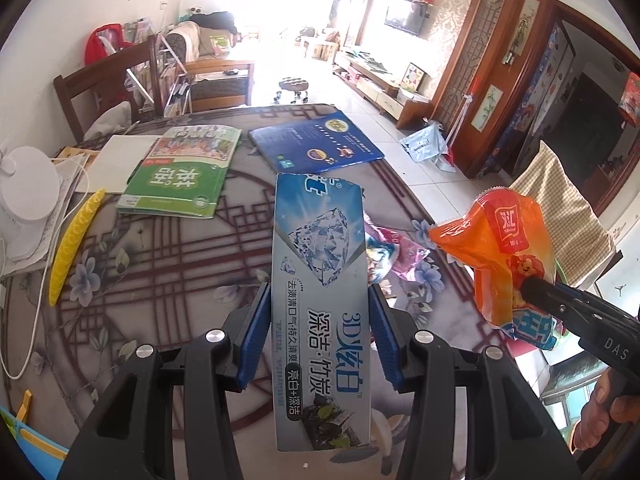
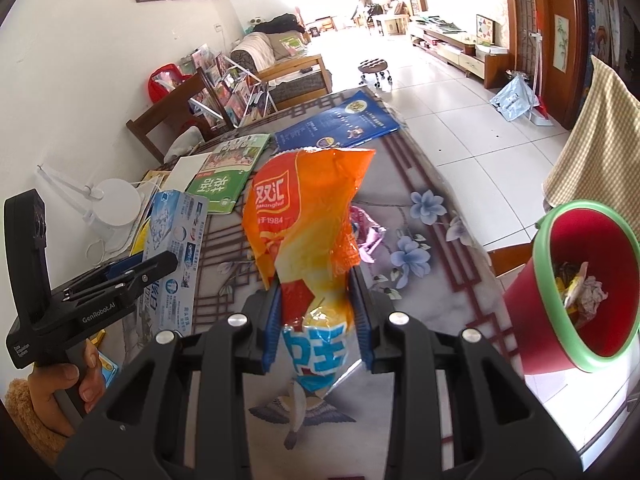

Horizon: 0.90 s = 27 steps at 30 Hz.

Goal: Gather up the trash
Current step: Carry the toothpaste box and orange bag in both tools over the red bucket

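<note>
Trash held in both grippers above the table point(image 2: 440, 280).
Left gripper point(image 1: 318, 320) clamps the box point(image 1: 320, 280); right gripper point(image 2: 318, 316) pinches the wrapper point(image 2: 304, 216). Limp film could slip before reaching the bin point(image 2: 560, 344).

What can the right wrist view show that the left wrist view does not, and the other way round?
Only the right wrist view shows the red trash bin with a green rim, with crumpled trash already inside, standing off the table's right side. Only the left wrist view shows the yellow ridged strip lying on the table near the white lamp base. Both views show the left gripper shut on the toothpaste box, the right gripper shut on the orange snack wrapper, the pink wrapper on the table, the green textbook and the blue booklet.
</note>
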{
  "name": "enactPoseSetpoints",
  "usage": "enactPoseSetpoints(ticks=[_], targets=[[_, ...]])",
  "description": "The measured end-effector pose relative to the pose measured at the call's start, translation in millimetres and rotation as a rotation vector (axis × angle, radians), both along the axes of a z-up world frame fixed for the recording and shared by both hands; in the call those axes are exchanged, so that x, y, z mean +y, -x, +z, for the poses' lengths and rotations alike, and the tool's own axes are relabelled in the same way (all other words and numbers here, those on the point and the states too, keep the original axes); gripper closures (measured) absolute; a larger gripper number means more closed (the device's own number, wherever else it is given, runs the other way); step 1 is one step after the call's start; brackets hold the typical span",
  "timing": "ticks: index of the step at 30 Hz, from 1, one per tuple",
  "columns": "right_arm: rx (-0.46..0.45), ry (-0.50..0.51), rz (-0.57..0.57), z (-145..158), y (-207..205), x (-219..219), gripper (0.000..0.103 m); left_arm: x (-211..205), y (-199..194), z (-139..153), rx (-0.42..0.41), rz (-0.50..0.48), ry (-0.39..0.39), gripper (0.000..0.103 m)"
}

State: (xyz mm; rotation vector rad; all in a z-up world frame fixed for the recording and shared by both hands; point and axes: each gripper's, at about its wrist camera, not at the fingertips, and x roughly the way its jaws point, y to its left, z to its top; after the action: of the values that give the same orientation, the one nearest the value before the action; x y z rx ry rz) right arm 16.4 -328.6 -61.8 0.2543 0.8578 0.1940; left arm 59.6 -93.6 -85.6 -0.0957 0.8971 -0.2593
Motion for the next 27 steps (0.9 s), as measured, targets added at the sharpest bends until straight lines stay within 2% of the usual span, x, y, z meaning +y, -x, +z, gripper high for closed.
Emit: enactPoseSetpoints(ticks=[8,19,27], targets=[[0.006,-0.008,-0.012,-1.2,-1.3,-25.3,0.071,-24.5,-0.5,0.3,0.003,-0.016,-0.004,0.058],[0.014,-0.009,0.021,-3.4,-6.6,-55.5,0.071,-54.4,-1.6,-3.1,0.016,0.012,-0.010,0.058],[0.009,-0.013,0.026,-3.8,-10.6,-92.9,0.071,-94.8,-3.4,-4.1,0.017,0.004,-0.014,0.058]])
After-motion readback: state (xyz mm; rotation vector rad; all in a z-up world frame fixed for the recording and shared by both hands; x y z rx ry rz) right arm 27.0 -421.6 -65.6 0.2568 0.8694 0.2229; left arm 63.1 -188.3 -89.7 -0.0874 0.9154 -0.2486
